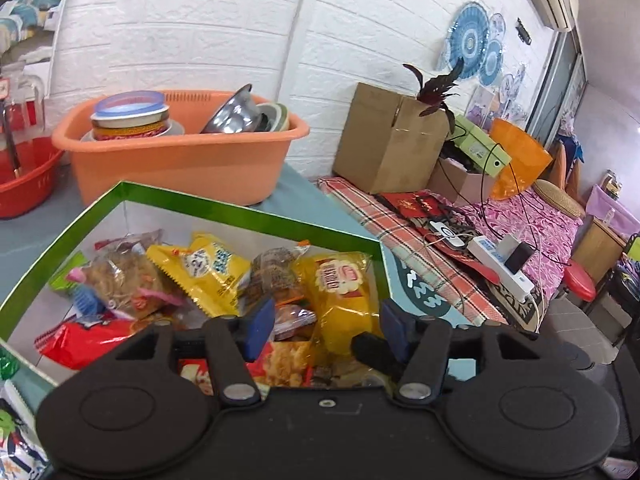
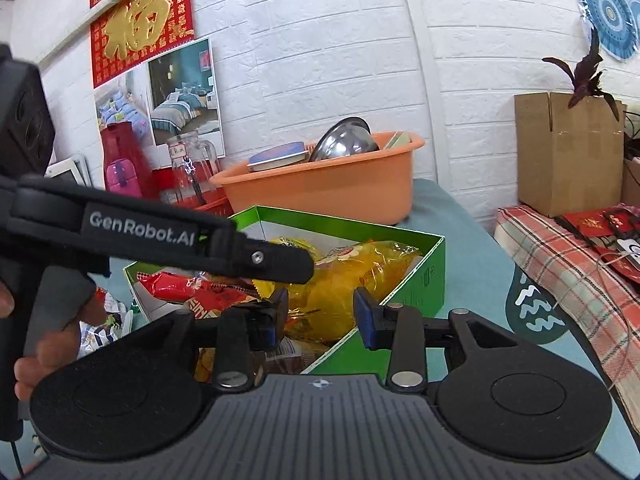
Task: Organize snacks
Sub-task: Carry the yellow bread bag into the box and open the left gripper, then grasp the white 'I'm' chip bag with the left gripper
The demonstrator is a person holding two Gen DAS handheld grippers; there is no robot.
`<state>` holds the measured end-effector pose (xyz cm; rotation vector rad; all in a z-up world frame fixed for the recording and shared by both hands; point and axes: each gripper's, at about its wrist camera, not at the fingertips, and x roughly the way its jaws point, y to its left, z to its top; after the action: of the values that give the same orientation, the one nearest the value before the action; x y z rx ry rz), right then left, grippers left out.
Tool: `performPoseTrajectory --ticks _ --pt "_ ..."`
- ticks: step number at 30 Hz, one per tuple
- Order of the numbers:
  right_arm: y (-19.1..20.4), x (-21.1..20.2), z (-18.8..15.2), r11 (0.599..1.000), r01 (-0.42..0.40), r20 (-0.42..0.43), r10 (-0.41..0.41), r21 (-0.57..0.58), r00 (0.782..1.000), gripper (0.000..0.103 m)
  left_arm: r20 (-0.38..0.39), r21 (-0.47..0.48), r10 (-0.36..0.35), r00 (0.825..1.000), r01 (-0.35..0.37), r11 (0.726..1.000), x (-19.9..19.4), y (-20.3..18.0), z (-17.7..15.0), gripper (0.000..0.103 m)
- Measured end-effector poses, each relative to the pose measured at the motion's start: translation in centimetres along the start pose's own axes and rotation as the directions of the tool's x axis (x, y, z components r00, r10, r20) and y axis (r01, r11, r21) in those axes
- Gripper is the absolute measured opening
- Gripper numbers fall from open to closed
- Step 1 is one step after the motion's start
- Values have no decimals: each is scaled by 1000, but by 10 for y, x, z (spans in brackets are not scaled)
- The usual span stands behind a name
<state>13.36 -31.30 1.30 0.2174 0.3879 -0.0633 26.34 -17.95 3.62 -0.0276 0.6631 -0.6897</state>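
A green box with a white inside (image 1: 256, 210) holds several snack packets: a big yellow one (image 1: 340, 292), a yellow one with blue print (image 1: 208, 268) and a red one (image 1: 80, 340). My left gripper (image 1: 326, 328) hangs just above the box's near right part. Its blue pads are wide apart and press on nothing. In the right wrist view the same box (image 2: 424, 276) shows the yellow packet (image 2: 344, 280). My right gripper (image 2: 322, 316) stands open over the near rim. The left gripper's finger (image 2: 288, 264) reaches in from the left, held by a hand (image 2: 40, 352).
An orange basin (image 1: 180, 160) with metal bowls stands behind the box, and a red basket (image 1: 24, 184) is at the left. A cardboard box (image 1: 388, 140) and a power strip (image 1: 500, 264) with cables lie to the right. Loose packets (image 2: 100, 328) lie left of the box.
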Motion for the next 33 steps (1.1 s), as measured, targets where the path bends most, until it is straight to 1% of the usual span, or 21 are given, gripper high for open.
performPoseTrajectory --ticks 3,5,8,10,16,18,21,24,28,30,33 --pt "1 -5 1 1000 0 -2 0 5 1000 64 5 -18 4 1000 -4 1000 -8 2 -1 103" --pt "5 -11 2 1000 3 7 -3 1 1000 67 13 -23 12 1000 -12 1000 -16 1 -2 103" --pt "12 -21 3 1000 0 18 0 -6 1000 78 24 -40 42 999 -41 998 -31 2 -6 103" --pt "17 -29 4 1000 1 24 -1 -18 1000 92 35 -50 63 997 -61 997 -42 4 -10 103" --pt "40 -48 3 998 -4 33 6 -57 999 101 61 -70 137 989 -133 989 -77 13 -26 103" --pt "49 -52 2 998 -20 30 22 -64 999 103 61 -63 160 985 -157 986 -87 17 -32 103" --pt "63 -56 0 996 -60 24 62 -69 998 103 56 -68 192 980 -188 980 -100 26 -42 103" --pt "79 -56 -3 993 -82 15 84 -84 996 103 49 -79 213 976 -209 975 -112 37 -51 103" --pt "98 -50 -9 988 -109 -19 108 -107 994 103 45 -90 255 966 -251 964 -127 57 -60 103" --pt "106 -46 -12 985 -125 -36 122 -117 992 103 47 -111 286 957 -280 954 -134 72 -62 103" --pt "116 -42 -17 980 -147 -62 139 -132 988 103 38 -178 323 946 -312 933 -144 104 -65 103"
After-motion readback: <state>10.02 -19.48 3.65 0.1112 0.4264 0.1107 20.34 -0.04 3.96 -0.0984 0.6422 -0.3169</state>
